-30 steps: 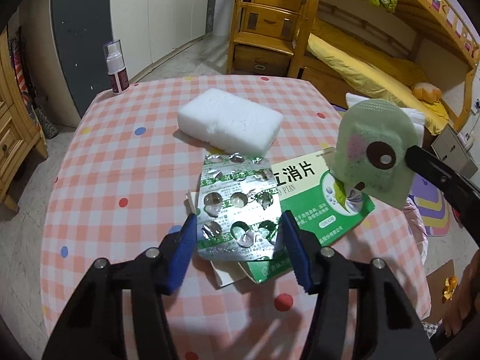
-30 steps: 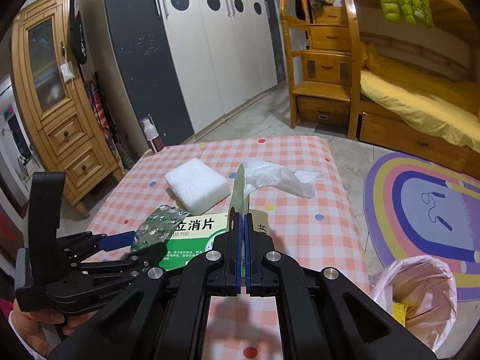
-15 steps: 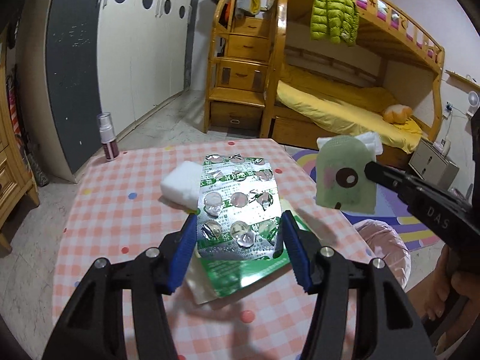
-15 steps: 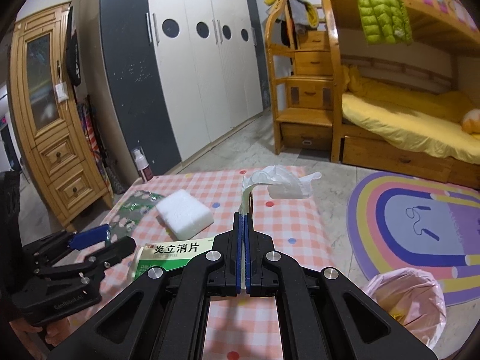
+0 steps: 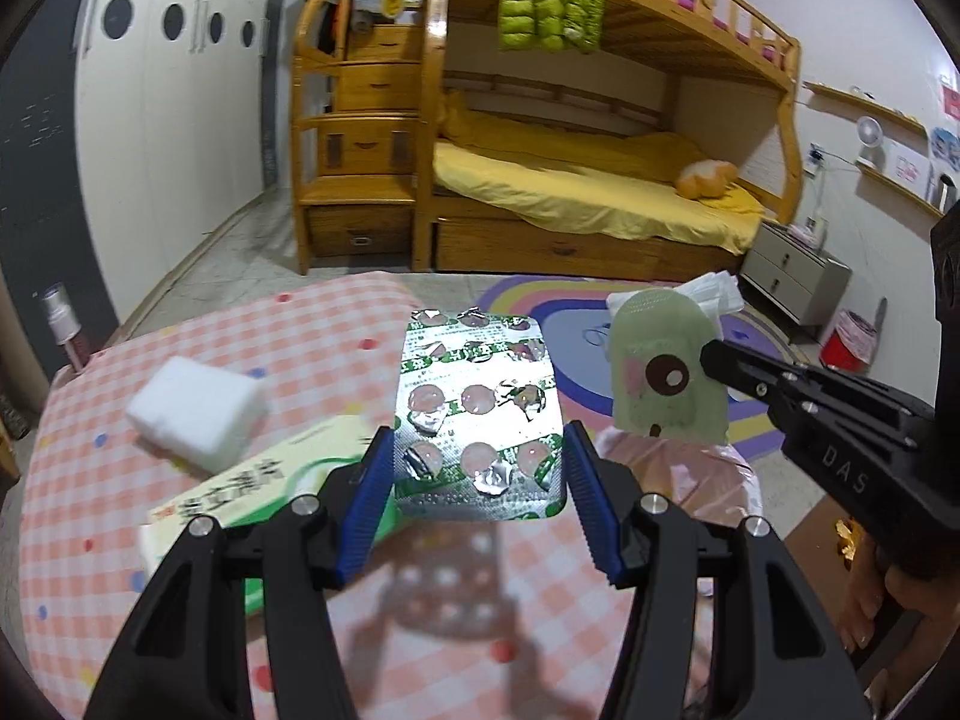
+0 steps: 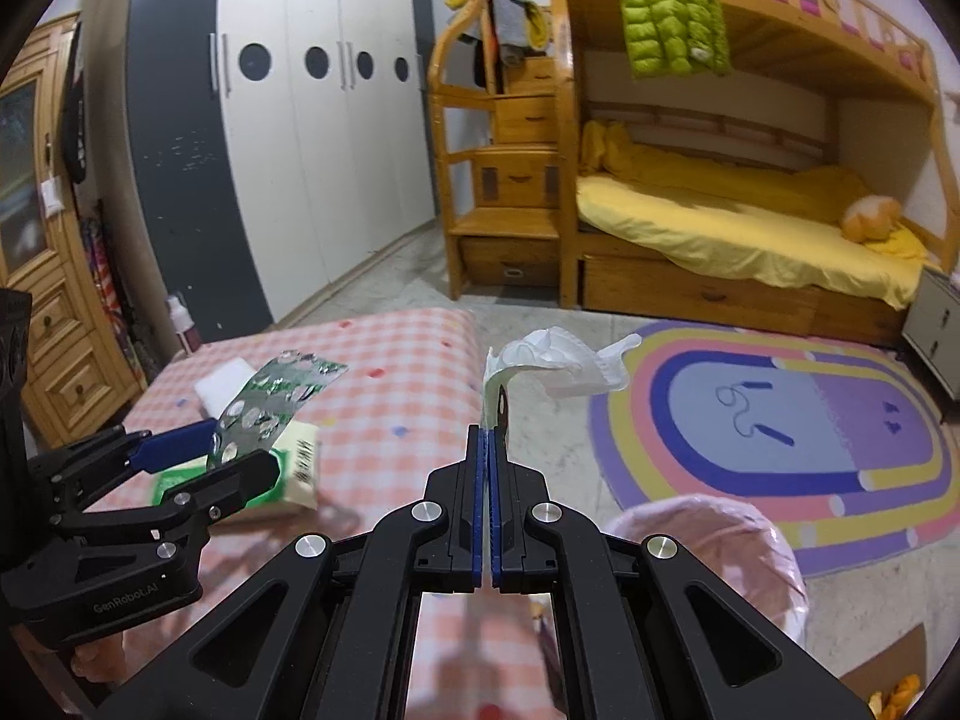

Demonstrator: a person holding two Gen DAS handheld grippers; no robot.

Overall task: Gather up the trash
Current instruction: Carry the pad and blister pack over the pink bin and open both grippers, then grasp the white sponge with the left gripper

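- Two pieces of trash are lifted in the left wrist view: the left tool (image 5: 477, 480) clamps the blister pack (image 5: 477, 414) by its edges above the worktop (image 5: 180, 360); that edge grip could let it flip out.
- Right wrist view: the right tool (image 6: 487, 438) is pinched tight on the green wrapper (image 6: 495, 399) with a tissue (image 6: 558, 360), near the pink-lined bin (image 6: 708, 528); the tissue may drift past the rim.

You have a table covered with a pink-and-white checked cloth with coloured dots (image 5: 312, 336) filling the lower left of the left wrist view. Directly on it lie a white rectangular foam block (image 5: 195, 414) at the middle left and a green-and-white cardboard medicine box (image 5: 270, 492) just below it. At the far left edge stands a small spray bottle with a clear cap (image 5: 63, 324).
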